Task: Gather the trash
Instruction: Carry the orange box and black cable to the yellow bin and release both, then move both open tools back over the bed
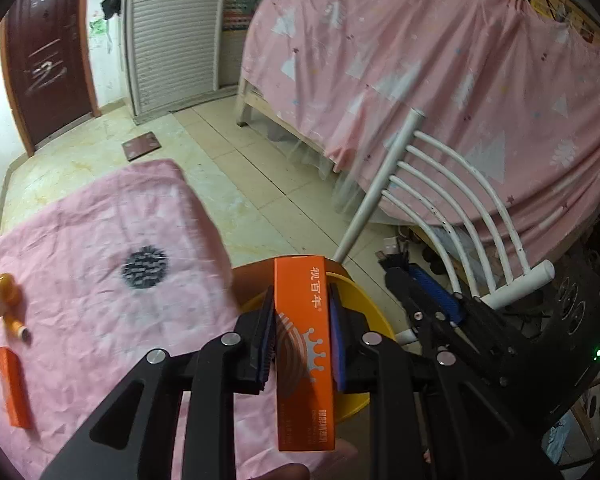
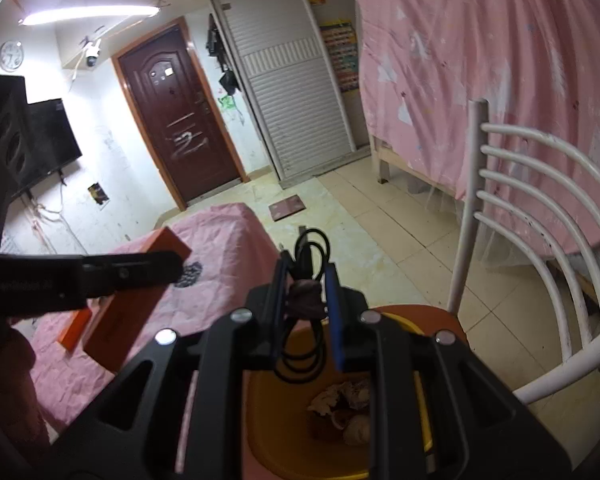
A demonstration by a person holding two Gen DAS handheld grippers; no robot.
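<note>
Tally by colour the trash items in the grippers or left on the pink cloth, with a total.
Orange: 3 (held box, small box, bottle)
Black: 1 (cable bundle, in the right gripper)
Total: 4

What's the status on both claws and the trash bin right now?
Left claw shut on orange box. Right claw shut on black cable, over yellow bin. Nothing blocking.

The left claw [image 1: 302, 334] is clamped on its load, and the right claw [image 2: 306, 296] likewise pinches something.
</note>
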